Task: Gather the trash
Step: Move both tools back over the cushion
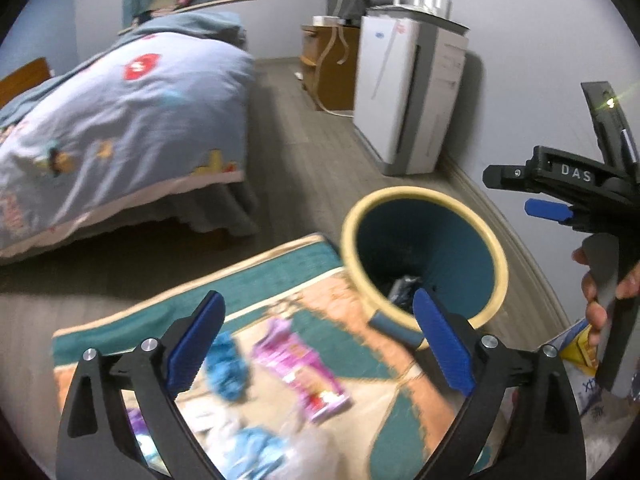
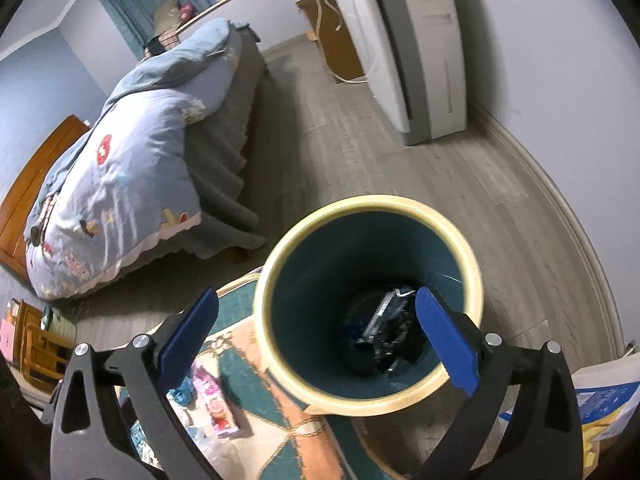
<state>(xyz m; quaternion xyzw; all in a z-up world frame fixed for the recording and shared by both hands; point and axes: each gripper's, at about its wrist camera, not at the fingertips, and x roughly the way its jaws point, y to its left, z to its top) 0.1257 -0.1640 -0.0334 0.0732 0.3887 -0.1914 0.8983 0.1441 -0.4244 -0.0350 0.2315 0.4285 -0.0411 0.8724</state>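
Trash [image 2: 384, 328] lies deep below bin rim [image 2: 360, 208].

- The bin [image 2: 368, 304] stands on the floor, its near side at a corner of the rug [image 1: 280, 276].
- Dark trash [image 2: 384, 328] lies in the bin's bottom.
- Wrappers [image 1: 304, 372] lie on the rug, left of the bin.
- The bed [image 1: 120, 120] stands behind and left of the bin.
- A tall appliance [image 2: 416, 48] stands behind the bin against the wall, a wooden cabinet [image 1: 332, 64] beyond it.
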